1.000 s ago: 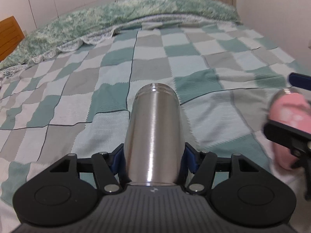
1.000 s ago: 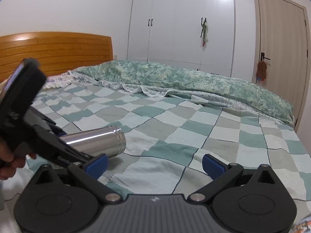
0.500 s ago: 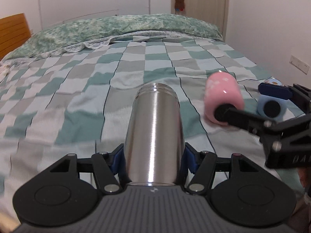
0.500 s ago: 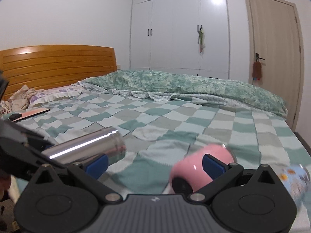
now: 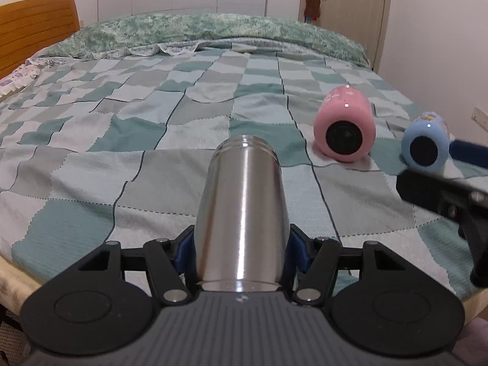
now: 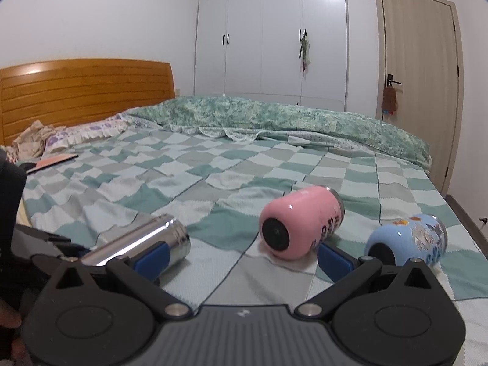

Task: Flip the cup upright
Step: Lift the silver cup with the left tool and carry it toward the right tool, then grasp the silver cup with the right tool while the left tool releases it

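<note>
My left gripper is shut on a steel cup, which lies along the fingers with its threaded mouth pointing away, low over the checked blanket. The steel cup also shows in the right wrist view. A pink cup lies on its side to the right, its dark base toward me; it also shows in the right wrist view. A blue cup lies on its side further right. My right gripper is open and empty, close in front of the pink cup.
The bed's near edge runs under my left gripper. A rolled green quilt lies across the far side. A wooden headboard stands at the left, with pillows and a flat pink item near it.
Both grippers have swung so that the pink and blue cups came into view. The right gripper has come closer to the pink cup. The steel cup has stayed in the left gripper.
</note>
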